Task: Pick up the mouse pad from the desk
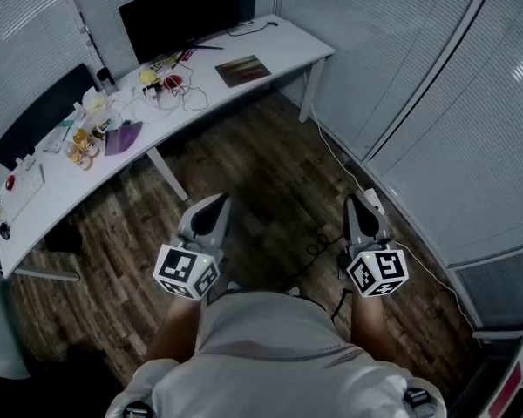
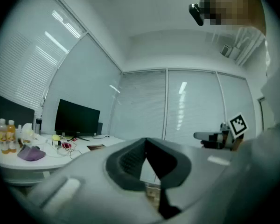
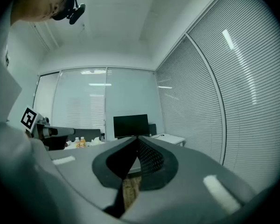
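Standing well back from the long white desk (image 1: 288,49), we hold the left claw (image 1: 216,202) and right claw (image 1: 352,202) closed together, both empty. The dark brown rectangular mouse pad (image 1: 242,70) lies flat on that desk, toward its right end.

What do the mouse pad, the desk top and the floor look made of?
The mouse pad looks a thin, matte brownish sheet, perhaps fabric or rubber; too small to tell. The desk has a smooth white top, likely laminate. The floor: wood-grain planks.
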`<action>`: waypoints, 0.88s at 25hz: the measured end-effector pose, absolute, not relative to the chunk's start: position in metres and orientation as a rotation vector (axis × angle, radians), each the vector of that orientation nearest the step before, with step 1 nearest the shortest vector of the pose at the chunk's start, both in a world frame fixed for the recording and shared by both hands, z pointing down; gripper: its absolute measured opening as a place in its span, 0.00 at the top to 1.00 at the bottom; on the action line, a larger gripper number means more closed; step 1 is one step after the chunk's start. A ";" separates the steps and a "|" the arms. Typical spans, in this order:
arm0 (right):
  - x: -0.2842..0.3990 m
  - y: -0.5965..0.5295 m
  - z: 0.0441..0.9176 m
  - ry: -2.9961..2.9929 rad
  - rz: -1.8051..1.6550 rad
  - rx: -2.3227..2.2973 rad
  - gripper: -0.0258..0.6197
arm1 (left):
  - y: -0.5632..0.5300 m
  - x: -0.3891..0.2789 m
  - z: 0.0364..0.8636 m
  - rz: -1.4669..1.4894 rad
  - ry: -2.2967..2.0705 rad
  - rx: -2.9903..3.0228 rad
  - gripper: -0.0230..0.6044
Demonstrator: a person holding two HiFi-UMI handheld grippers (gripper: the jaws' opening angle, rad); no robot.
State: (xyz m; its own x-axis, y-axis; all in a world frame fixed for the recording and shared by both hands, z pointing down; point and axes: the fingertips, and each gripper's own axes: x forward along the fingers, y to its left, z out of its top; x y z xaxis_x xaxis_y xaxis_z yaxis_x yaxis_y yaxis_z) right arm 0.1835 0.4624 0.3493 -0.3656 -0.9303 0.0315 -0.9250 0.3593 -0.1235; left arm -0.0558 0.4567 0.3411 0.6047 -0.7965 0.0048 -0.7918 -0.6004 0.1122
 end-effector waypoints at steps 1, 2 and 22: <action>0.185 0.461 0.350 2.552 -0.188 -1.746 0.95 | 0.455 -0.056 0.342 -0.068 -1.353 2.716 0.96; 0.186 0.460 0.350 2.552 -0.191 -1.748 0.95 | 0.453 -0.056 0.343 -0.066 -1.354 2.712 0.96; 0.202 0.449 0.361 2.513 -0.278 -1.639 0.95 | 0.448 -0.041 0.350 0.004 -1.386 2.687 0.96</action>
